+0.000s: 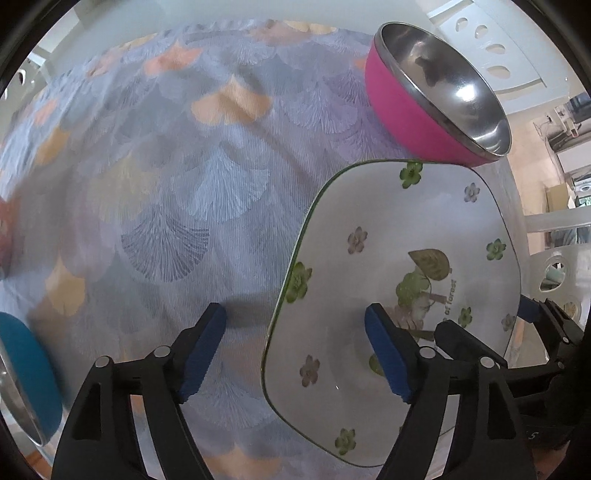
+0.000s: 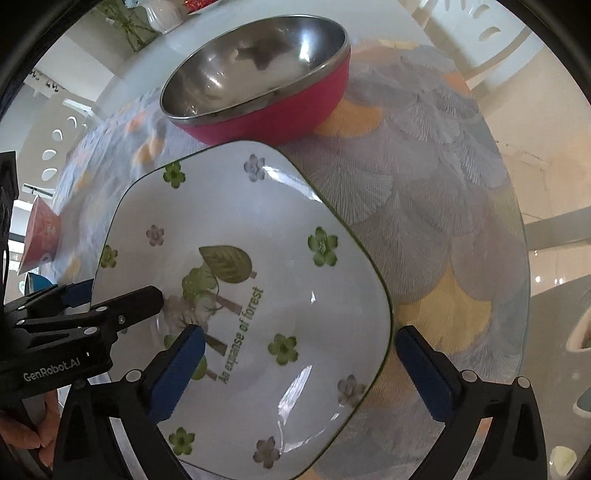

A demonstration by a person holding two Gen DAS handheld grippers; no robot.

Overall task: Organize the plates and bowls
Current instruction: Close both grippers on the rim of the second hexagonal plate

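Observation:
A square white plate point(image 1: 369, 266) with green flowers and a tree print lies flat on the patterned tablecloth point(image 1: 166, 166). Just behind it stands a pink bowl point(image 1: 413, 110) with a steel inside, touching the plate's far corner. My left gripper point(image 1: 295, 317) is open and straddles the plate's left edge, one pad over the cloth and one over the plate. Straddling the opposite edge of the plate point(image 2: 258, 295), my right gripper point(image 2: 299, 334) is open wide, with its pads clear of the rim. The pink bowl point(image 2: 266, 99) and the left gripper point(image 2: 122, 291) also show in the right wrist view.
A teal bowl point(image 1: 26, 373) sits at the left edge of the table. A red carton point(image 2: 40, 236) stands beyond the plate's far left. White chairs with oval holes point(image 1: 480, 40) ring the table. A vase point(image 2: 162, 14) stands at the back.

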